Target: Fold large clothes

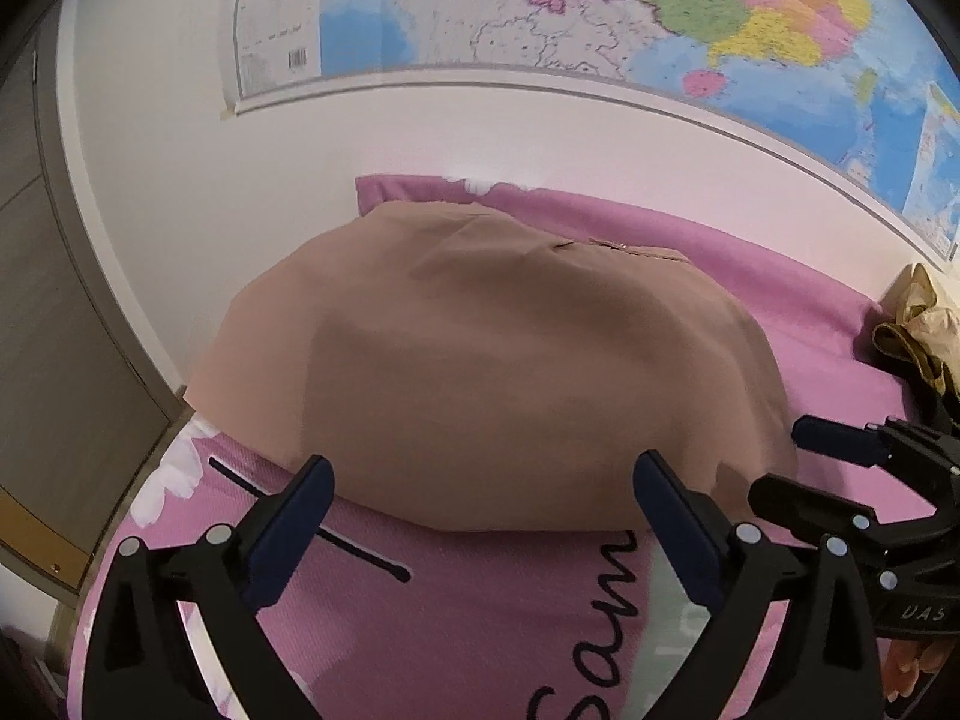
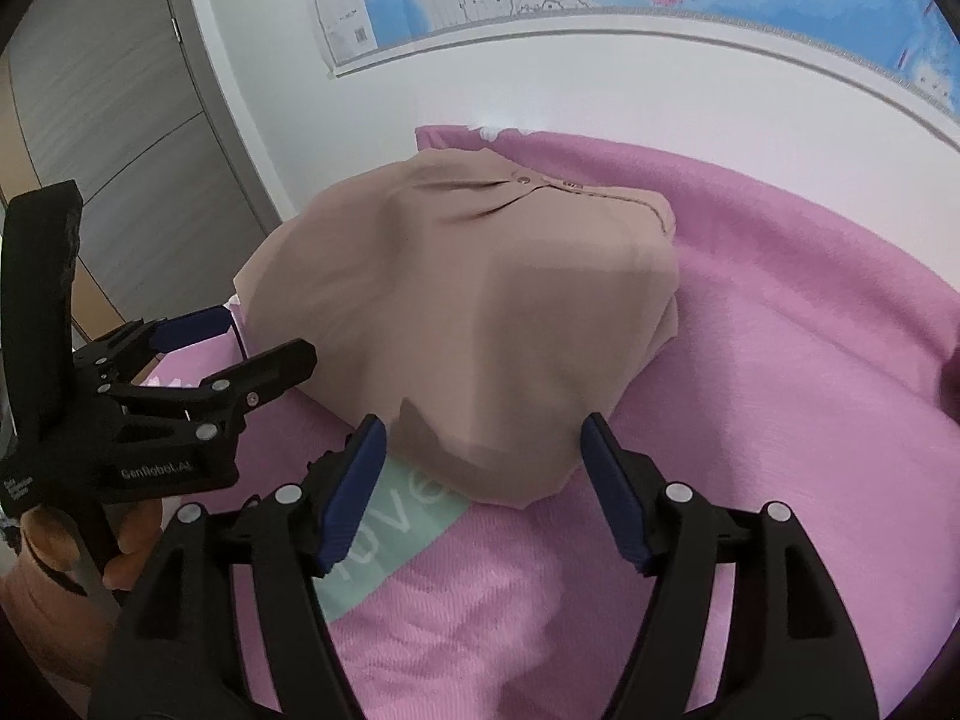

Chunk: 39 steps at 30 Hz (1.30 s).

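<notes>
A tan garment [image 1: 510,372] lies folded in a compact pile on the pink bed cover [image 1: 492,618], with its buttoned edge toward the wall. It also shows in the right wrist view [image 2: 480,312]. My left gripper [image 1: 486,480] is open and empty, just short of the pile's near edge. My right gripper [image 2: 483,438] is open and empty at the pile's near right corner. The right gripper also shows at the right of the left wrist view [image 1: 798,468], and the left gripper at the left of the right wrist view [image 2: 264,336].
A white wall with a large map [image 1: 600,6] runs behind the bed. A grey door [image 2: 120,78] stands at the left. An olive and beige bundle of cloth [image 1: 918,330] lies at the bed's right side. The pink cover [image 2: 780,312] stretches right of the pile.
</notes>
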Each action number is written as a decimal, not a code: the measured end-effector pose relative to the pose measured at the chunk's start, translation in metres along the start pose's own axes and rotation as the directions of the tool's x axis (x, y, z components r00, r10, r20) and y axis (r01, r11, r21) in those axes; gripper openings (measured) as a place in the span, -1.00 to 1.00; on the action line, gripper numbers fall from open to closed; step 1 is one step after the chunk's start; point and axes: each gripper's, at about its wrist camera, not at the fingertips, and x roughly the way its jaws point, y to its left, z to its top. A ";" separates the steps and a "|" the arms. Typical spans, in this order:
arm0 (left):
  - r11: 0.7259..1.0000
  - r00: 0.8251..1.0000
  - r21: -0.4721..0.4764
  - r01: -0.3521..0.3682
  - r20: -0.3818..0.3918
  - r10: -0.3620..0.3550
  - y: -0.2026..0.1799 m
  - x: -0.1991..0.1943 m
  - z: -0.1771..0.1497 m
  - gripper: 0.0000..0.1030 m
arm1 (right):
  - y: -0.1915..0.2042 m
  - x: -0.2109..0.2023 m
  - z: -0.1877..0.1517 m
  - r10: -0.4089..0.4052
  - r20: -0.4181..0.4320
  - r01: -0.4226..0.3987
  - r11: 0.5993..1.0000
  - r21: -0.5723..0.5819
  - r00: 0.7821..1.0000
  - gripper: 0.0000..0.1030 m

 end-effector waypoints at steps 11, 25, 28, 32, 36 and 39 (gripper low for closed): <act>0.998 1.000 -0.057 -0.029 0.011 0.030 0.001 -0.011 -0.010 0.87 | 0.010 -0.010 -0.012 -0.026 0.038 0.028 0.999 -0.039 0.999 0.74; 0.994 0.995 -0.061 -0.087 0.042 0.089 -0.004 -0.036 -0.016 0.87 | 0.011 -0.022 -0.019 -0.022 0.058 0.022 1.000 -0.005 0.998 0.89; 0.993 0.993 -0.062 -0.100 0.051 0.103 -0.005 -0.040 -0.018 0.87 | 0.006 -0.024 -0.023 0.008 0.048 -0.010 0.999 0.042 0.999 0.89; 0.992 0.993 -0.068 -0.107 0.042 0.110 -0.007 -0.044 -0.021 0.87 | 0.008 -0.031 -0.028 0.009 0.082 -0.014 0.998 0.054 0.997 0.89; 0.992 0.993 -0.070 -0.107 0.042 0.110 -0.007 -0.048 -0.026 0.87 | 0.009 -0.038 -0.033 -0.010 0.111 0.005 0.999 0.045 0.994 0.89; 0.991 0.993 -0.074 -0.108 0.047 0.112 -0.009 -0.055 -0.029 0.87 | 0.011 -0.044 -0.039 -0.019 0.131 0.014 0.999 0.039 0.991 0.90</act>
